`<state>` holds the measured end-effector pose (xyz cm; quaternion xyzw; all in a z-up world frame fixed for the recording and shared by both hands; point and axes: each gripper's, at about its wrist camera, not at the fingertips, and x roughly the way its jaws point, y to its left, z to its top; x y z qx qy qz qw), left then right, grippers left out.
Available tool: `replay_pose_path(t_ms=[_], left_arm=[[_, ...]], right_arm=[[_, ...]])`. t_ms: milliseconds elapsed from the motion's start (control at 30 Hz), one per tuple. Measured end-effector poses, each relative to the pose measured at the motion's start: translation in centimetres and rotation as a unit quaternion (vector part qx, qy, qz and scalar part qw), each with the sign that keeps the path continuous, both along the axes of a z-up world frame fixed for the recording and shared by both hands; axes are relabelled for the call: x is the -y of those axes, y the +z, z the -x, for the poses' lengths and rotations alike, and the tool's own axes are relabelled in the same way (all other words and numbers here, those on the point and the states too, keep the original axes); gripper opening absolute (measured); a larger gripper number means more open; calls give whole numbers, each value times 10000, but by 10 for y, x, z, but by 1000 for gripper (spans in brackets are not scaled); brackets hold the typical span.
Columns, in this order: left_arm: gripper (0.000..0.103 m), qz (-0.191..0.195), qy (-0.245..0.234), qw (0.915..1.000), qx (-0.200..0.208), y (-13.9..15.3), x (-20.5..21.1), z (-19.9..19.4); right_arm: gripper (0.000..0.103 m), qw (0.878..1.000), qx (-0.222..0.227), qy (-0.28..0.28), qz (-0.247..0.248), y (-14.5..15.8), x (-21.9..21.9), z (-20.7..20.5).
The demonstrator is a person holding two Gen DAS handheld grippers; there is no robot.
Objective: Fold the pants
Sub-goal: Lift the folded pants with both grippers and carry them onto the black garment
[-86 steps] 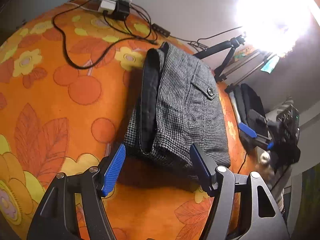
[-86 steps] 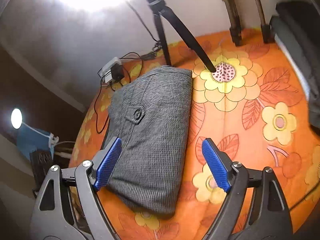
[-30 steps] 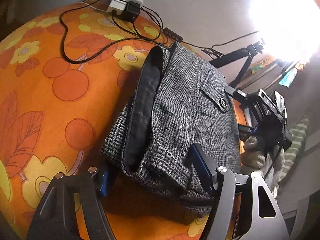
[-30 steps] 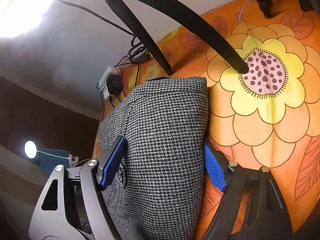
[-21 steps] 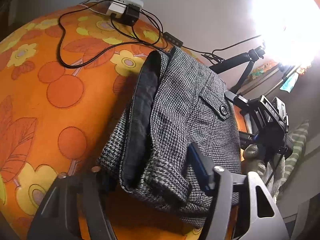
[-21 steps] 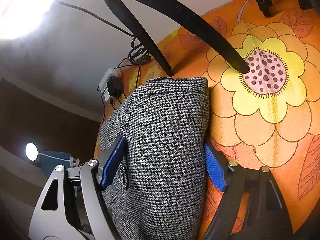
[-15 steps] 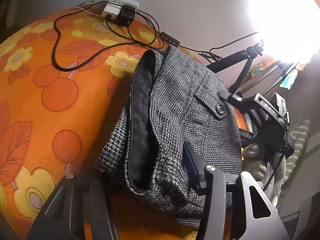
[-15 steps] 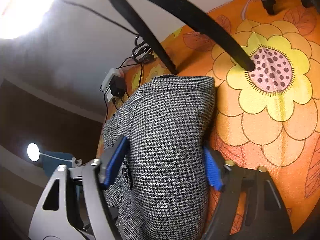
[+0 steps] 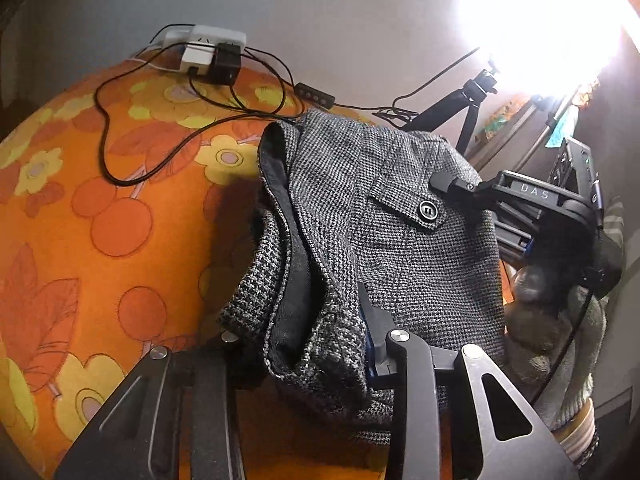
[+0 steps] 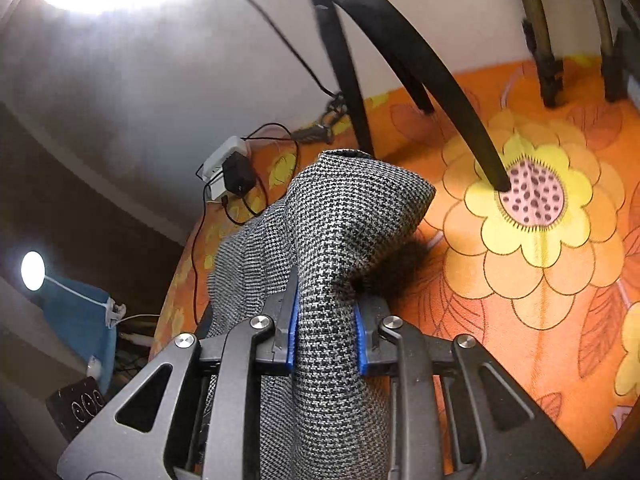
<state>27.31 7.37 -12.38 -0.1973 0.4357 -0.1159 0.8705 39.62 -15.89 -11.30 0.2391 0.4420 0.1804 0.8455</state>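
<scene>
The folded grey houndstooth pants (image 9: 400, 216) lie on the orange flowered bedcover (image 9: 100, 220), button pocket facing up. My left gripper (image 9: 304, 344) is at their near corner, jaws closing. The bunched waistband edge is pinched between them, and the cloth hides the left finger. In the right wrist view the pants (image 10: 352, 216) are pulled up into a ridge. My right gripper (image 10: 326, 332) is closing, both blue pads pressed on that fold. The right gripper (image 9: 520, 208) also shows at the far side of the pants in the left wrist view, held by a gloved hand (image 9: 560, 340).
A white power strip with a black charger (image 9: 212, 56) and loose cables (image 9: 120, 152) lies at the back of the bed by the wall. Black tripod legs (image 10: 440, 92) stand on the cover right of the pants. A bright lamp glares overhead.
Both grippers' jaws have closed in on the pants. The right one has risen, drawing the cloth's edge up into a bunched ridge. The left one has gathered the near corner.
</scene>
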Motion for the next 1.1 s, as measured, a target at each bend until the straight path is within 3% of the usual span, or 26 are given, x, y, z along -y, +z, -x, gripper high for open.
replay_pose_path(t_ms=[500,1100], left_arm=[[31,36,-316,9992,236,27,14,25],[30,-1,-884,9938,672,78,72,62]], right_arm=[[21,9986,384,111,334,45,-5,29],[21,9961,709,-233,472,101,53,92]])
